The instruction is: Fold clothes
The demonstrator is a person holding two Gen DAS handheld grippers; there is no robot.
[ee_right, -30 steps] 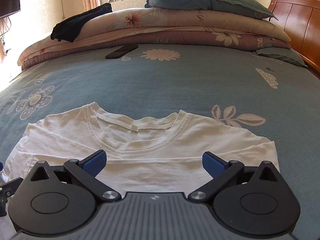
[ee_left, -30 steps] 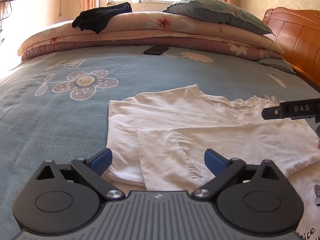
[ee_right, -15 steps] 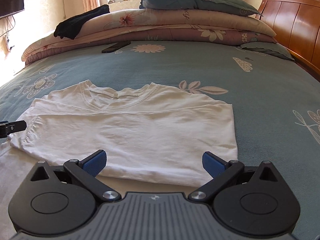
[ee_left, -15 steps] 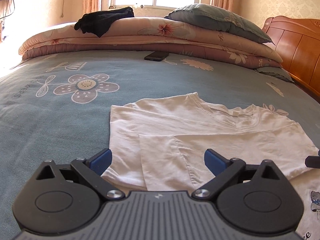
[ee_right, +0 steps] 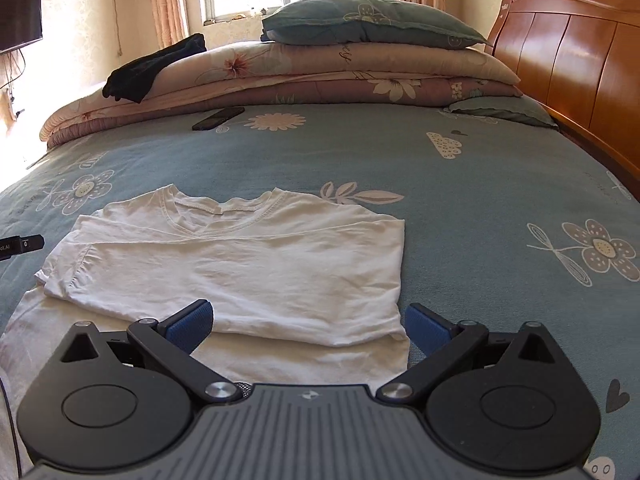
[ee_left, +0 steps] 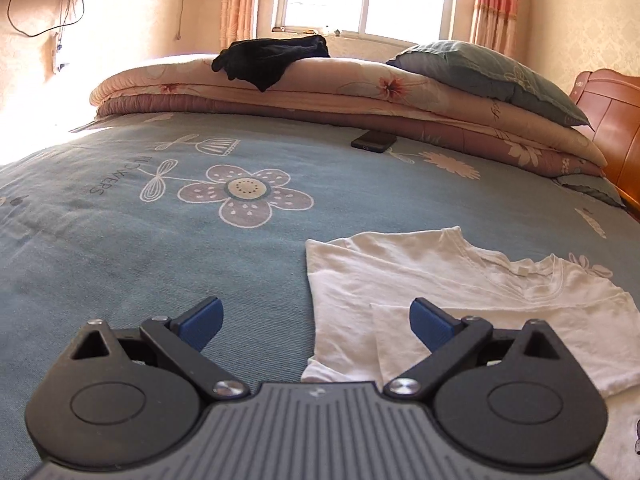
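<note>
Lying ahead of right hand-held gripper (ee_right: 307, 326): white T-shirt (ee_right: 248, 256)

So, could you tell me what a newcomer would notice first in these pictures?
Probably the white T-shirt, partly folded with its collar up, lying on the blue flowered bedspread just ahead of both open grippers. Behind it, stacked quilts carry a teal pillow and a dark garment.

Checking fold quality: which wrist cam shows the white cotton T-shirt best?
Right wrist: the white cotton T-shirt lies whole and centred, collar and folded edges visible. The left wrist view catches only its left part, cut off by the frame and fingers.
</note>
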